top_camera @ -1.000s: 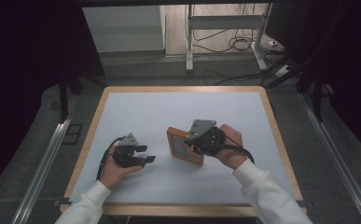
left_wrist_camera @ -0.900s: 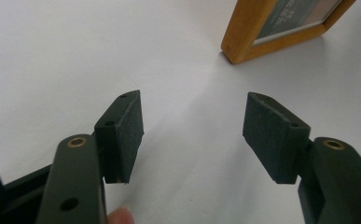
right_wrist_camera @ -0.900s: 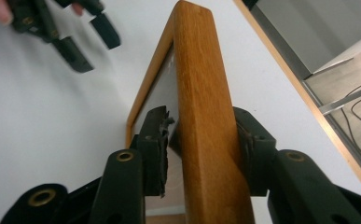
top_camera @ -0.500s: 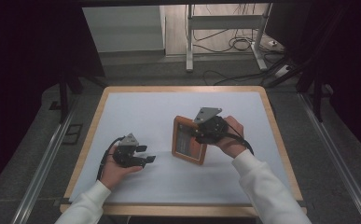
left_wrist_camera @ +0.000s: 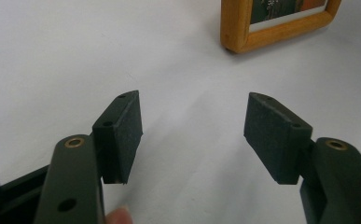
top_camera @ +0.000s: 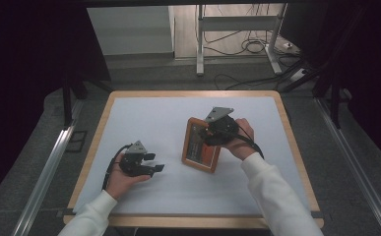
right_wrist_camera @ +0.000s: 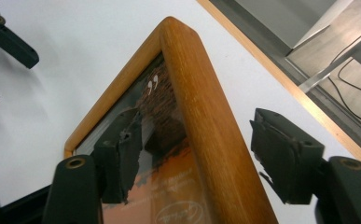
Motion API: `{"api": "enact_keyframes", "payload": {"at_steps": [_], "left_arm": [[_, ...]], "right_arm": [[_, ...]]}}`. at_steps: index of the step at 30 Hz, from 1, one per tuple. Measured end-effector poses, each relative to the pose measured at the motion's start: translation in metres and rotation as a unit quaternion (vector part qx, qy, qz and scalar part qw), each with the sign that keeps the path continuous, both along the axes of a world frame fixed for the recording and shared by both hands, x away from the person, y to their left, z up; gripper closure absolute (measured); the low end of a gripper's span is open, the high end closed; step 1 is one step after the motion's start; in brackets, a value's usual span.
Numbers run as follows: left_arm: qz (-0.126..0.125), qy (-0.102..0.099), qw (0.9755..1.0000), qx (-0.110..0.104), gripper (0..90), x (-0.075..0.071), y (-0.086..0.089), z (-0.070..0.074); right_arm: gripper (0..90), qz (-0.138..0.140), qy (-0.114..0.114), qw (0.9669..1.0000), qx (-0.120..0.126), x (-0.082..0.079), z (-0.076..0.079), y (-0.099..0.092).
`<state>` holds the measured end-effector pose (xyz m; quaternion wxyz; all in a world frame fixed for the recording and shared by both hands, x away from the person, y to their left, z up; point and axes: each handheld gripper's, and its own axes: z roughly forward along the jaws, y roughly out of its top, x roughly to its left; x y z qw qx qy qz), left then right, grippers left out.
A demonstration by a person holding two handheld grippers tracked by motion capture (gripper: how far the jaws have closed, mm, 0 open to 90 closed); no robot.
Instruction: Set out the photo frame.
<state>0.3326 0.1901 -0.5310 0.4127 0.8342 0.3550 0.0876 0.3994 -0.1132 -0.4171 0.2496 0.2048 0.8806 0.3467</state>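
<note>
A wooden picture frame (top_camera: 200, 145) with an orange and dark print stands nearly upright on the white table top (top_camera: 143, 118), right of centre. My right gripper (top_camera: 209, 132) is at its right edge. In the right gripper view the jaws straddle the frame's rail (right_wrist_camera: 206, 126): one pad (right_wrist_camera: 122, 154) lies over the glass, and the other pad (right_wrist_camera: 281, 158) stands clear of the back, so the gripper (right_wrist_camera: 201, 163) is open. My left gripper (top_camera: 154, 162) rests low at the front left, open and empty (left_wrist_camera: 192, 135), with the frame's corner (left_wrist_camera: 271, 28) ahead of it.
A wooden border (top_camera: 193, 93) rims the table. Beyond the far edge are a metal stand (top_camera: 237, 29) and loose cables (top_camera: 247, 46) on the floor. Metal rails (top_camera: 45, 167) run along both sides. My left gripper's jaws (right_wrist_camera: 3, 72) also appear past the frame.
The right hand has raised the frame from a low lean to nearly upright and carried it a little right and away. The left gripper has stayed put.
</note>
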Motion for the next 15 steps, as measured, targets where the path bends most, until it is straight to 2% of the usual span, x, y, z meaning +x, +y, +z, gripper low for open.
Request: {"api": "enact_keyframes", "payload": {"at_steps": [3, 7, 11, 15], "left_arm": [[-0.001, 0.0, 1.0, 0.0, 36.7, 0.0, 0.0, 0.0], [-0.001, 0.0, 1.0, 0.0, 36.7, 0.0, 0.0, 0.0], [-0.001, 0.0, 1.0, 0.002, 36.8, 0.0, 0.0, 0.0], [-0.003, 0.0, 1.0, 0.004, 36.7, 0.0, -0.002, 0.0]], "right_arm": [[26.1, -0.009, -0.005, 0.9999, 0.011, -0.002, 0.001, -0.001], [21.2, -0.03, -0.007, 0.9982, 0.052, -0.008, 0.007, -0.01], [19.8, -0.036, -0.003, 0.9955, 0.088, -0.018, 0.01, -0.025], [19.4, -0.043, -0.002, 0.9932, 0.108, -0.029, 0.008, -0.042]]}}
